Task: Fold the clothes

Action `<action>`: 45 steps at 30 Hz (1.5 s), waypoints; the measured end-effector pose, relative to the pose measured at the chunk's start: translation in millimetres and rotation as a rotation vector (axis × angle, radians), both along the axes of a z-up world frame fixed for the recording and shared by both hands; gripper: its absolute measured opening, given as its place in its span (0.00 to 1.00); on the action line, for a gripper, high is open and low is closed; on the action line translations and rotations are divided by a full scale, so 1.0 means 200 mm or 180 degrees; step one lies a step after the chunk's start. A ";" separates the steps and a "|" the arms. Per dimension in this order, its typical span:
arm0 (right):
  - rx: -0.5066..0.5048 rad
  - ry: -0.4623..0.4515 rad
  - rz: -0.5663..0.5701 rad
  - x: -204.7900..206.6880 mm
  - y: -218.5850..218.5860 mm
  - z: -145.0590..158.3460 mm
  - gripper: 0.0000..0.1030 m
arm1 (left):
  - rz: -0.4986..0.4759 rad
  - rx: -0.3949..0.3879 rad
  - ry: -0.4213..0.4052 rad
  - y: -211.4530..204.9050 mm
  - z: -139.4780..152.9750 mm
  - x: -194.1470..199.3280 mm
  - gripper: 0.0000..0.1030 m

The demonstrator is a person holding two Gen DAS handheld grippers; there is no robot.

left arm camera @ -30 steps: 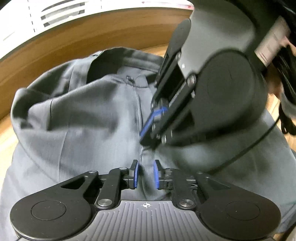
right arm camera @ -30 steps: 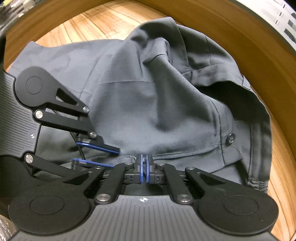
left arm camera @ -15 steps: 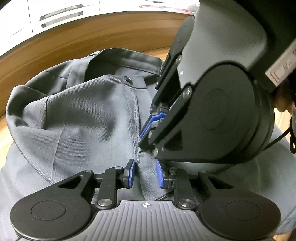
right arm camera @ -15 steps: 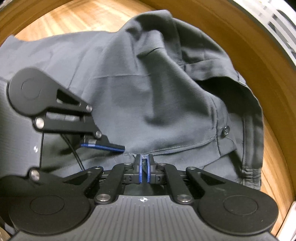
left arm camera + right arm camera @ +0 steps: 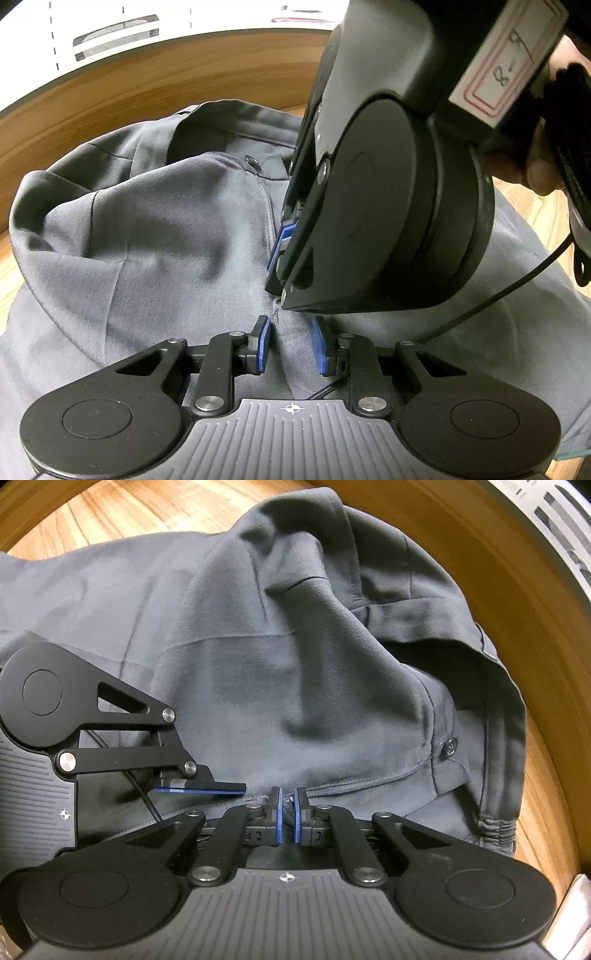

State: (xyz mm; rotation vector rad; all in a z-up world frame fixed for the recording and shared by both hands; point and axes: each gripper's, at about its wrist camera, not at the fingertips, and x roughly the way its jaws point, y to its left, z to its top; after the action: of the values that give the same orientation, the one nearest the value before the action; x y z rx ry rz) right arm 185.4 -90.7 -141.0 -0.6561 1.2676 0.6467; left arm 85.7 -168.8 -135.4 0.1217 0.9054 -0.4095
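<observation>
Between the narrowly parted pads of the left gripper (image 5: 290, 343) rises a ridge of the grey trousers (image 5: 155, 236), the right gripper (image 5: 287, 816) just beside it pinching the same seam nearly closed, while the waistband lies beyond both toward the table's (image 5: 155, 85) far edge.

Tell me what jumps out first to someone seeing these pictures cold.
A rumpled grey pair of trousers covers most of the wooden table, its button near the waistband on the right. Both tools meet at the fly: the right tool pinches the cloth, while the left tool straddles a fold beside it.
</observation>
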 end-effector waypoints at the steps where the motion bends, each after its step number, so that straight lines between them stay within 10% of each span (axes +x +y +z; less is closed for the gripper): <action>1: 0.0007 0.0001 -0.0027 0.00 0.00 0.00 0.05 | 0.0007 -0.0014 0.0007 0.00 0.00 0.00 0.26; 32: -0.0130 -0.0550 0.0129 -0.12 -0.05 -0.03 0.03 | -0.0029 0.0053 -0.0072 -0.05 -0.01 -0.07 0.24; 45: 0.0190 0.0048 -0.0079 0.10 -0.16 0.00 0.02 | -0.0149 0.0056 -0.0170 -0.04 -0.03 0.00 0.13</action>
State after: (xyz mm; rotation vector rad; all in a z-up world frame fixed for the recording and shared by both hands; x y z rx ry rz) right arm 205.4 -122.9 -140.9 -0.5864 1.2638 0.6677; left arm 85.8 -176.4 -141.3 0.1693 0.8550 -0.4399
